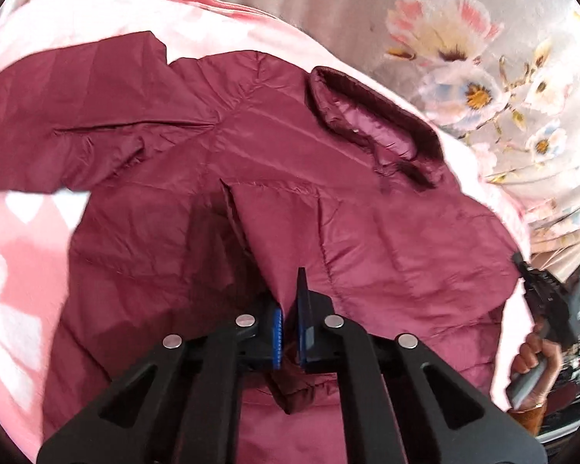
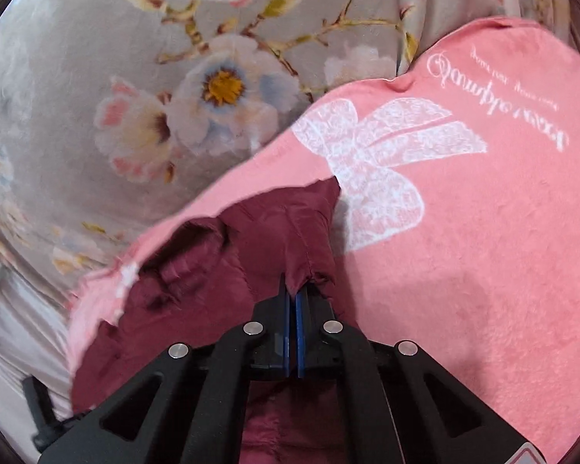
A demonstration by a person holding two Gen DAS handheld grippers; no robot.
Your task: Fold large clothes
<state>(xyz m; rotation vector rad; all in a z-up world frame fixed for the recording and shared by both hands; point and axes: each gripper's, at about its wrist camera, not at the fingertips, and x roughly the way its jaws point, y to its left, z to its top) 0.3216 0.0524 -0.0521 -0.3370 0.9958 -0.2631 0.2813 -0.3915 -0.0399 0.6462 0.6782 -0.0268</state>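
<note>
A maroon quilted jacket (image 1: 274,162) lies spread on a pink blanket (image 1: 23,270), collar (image 1: 371,120) toward the upper right and one sleeve (image 1: 58,116) stretched to the left. My left gripper (image 1: 290,301) is shut on a fold of the jacket near its middle. My right gripper (image 2: 293,290) is shut on a bunched piece of the jacket (image 2: 220,270), which drapes to the left below it. The right gripper also shows at the right edge of the left wrist view (image 1: 549,290), held in a hand.
The pink blanket (image 2: 464,251) carries a white bow print and script. It lies on a grey floral bedsheet (image 2: 135,77), also seen in the left wrist view (image 1: 464,38). The blanket's edge runs diagonally in the right wrist view.
</note>
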